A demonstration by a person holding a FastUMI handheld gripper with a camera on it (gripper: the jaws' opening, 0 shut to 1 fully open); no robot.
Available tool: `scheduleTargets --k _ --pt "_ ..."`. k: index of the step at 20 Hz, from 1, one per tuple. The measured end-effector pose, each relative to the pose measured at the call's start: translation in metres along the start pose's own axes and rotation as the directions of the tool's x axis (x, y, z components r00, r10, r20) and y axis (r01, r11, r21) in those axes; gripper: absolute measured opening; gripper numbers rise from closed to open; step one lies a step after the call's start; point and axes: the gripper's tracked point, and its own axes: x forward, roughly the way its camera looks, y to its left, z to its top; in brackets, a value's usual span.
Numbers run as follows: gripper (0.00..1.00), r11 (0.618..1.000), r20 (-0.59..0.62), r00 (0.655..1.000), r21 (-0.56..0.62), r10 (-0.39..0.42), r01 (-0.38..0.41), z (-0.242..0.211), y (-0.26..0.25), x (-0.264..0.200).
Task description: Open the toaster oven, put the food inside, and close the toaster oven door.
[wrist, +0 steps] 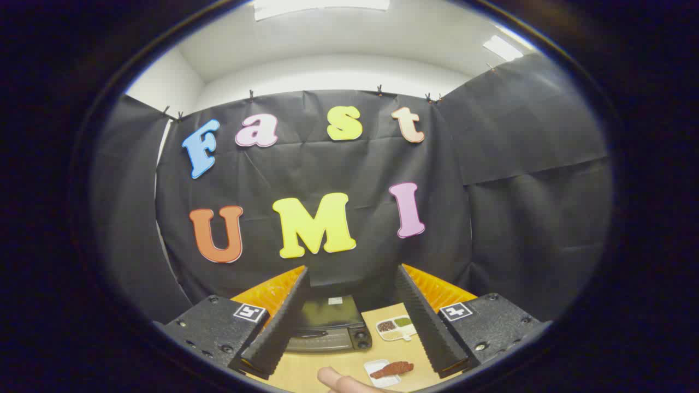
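A black toaster oven [329, 326] stands on the wooden table [306, 368], seen from above between my fingers, its door shut. A reddish-brown piece of food [394, 369] lies on a small white dish [379, 375] in front of the oven, nearer my right finger. My gripper [353, 278] is held high above the table, open wide with nothing between its fingers.
A white divided tray [396, 328] with brown and green fillings sits right of the oven. A person's fingertip [334, 379] shows on the table near the dish. Orange fabric [270, 289] lies at the table's far side, under the black cloth wall.
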Motion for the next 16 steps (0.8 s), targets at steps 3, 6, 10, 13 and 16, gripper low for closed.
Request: scheduleTargets --k 3,6,10,13,16 --pt "1.00 1.000 0.000 1.000 -0.003 0.017 -0.017 -0.001 0.012 -0.003" --pt "1.00 0.999 -0.009 1.000 -0.021 0.025 -0.025 -0.007 0.015 -0.004" --pt "1.00 1.000 -0.021 1.000 -0.011 0.023 -0.023 -0.007 0.016 -0.005" --pt "1.00 0.999 -0.026 0.999 -0.022 0.029 -0.029 -0.007 0.021 -0.005" --pt "1.00 0.999 -0.011 0.999 -0.033 0.035 -0.035 -0.001 0.025 -0.007"
